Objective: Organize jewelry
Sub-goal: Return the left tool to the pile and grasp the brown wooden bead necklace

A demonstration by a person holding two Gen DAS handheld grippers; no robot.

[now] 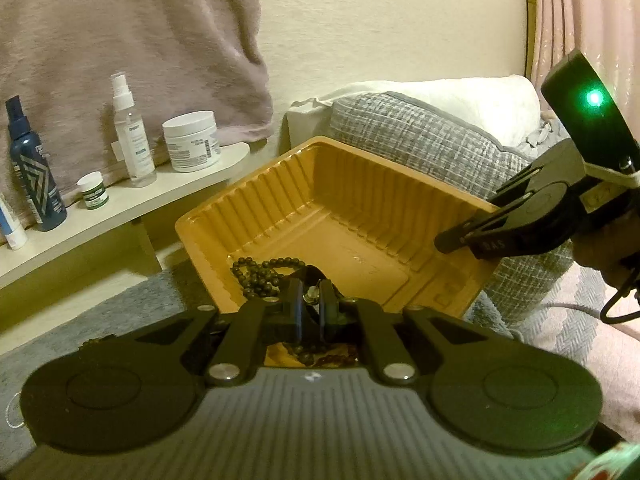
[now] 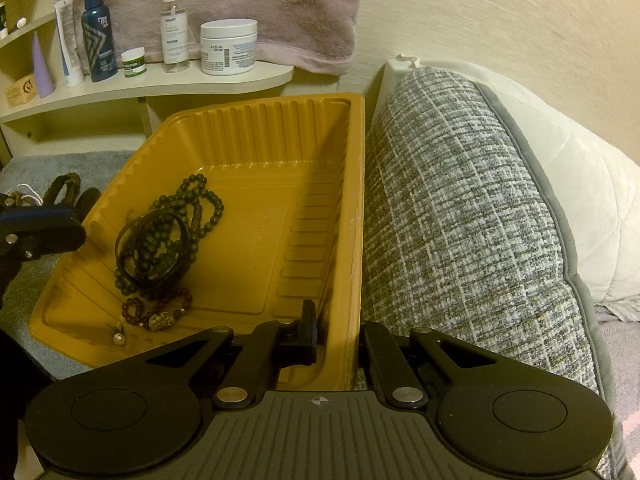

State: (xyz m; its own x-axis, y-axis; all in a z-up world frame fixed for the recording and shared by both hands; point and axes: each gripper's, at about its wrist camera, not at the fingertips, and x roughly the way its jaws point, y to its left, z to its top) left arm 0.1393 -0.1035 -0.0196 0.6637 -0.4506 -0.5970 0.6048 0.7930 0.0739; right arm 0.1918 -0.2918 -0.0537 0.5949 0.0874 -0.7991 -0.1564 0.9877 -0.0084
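- Tray [image 2: 256,168], orange-yellow plastic with ribbed walls, sits tilted on a grey textured bed cover [image 2: 24,296], its right wall pressed against a grey-and-white woven cushion [image 2: 460,216].
- Jewelry lies piled in the tray's left half: dark green bead necklace [image 2: 200,200], black strap bracelet [image 2: 132,240] looped over it, reddish-brown bead bracelet [image 2: 160,308] with a gold charm below, small pearl earring [image 2: 118,338] near the front corner.
- Right gripper [image 2: 336,328]: jaws together, clamped on the tray's right wall near its front corner; one finger inside the tray, the other hidden behind the wall.
- Left gripper [image 1: 311,300]: jaws nearly together on a small pale item [image 1: 309,295] pinched between the pads, too small to name; it hangs over the tray's near edge, above the beads.
- Outside the tray, at the far left of the right wrist view, more bracelets [image 2: 64,184] and a white cord rest on the bed cover.
- Behind: pale curved shelf [image 2: 160,80] with a dark blue spray bottle [image 2: 98,32], clear spray bottle [image 2: 174,28], white jar [image 2: 228,46], small green-labelled jar [image 2: 134,62] and white tube [image 2: 68,40].
- Pinkish fleece cloth [image 1: 120,32] hangs on the cream wall above the shelf.
- White quilted pillow [image 2: 580,200] behind the cushion; pink curtain [image 1: 580,12] at far right.
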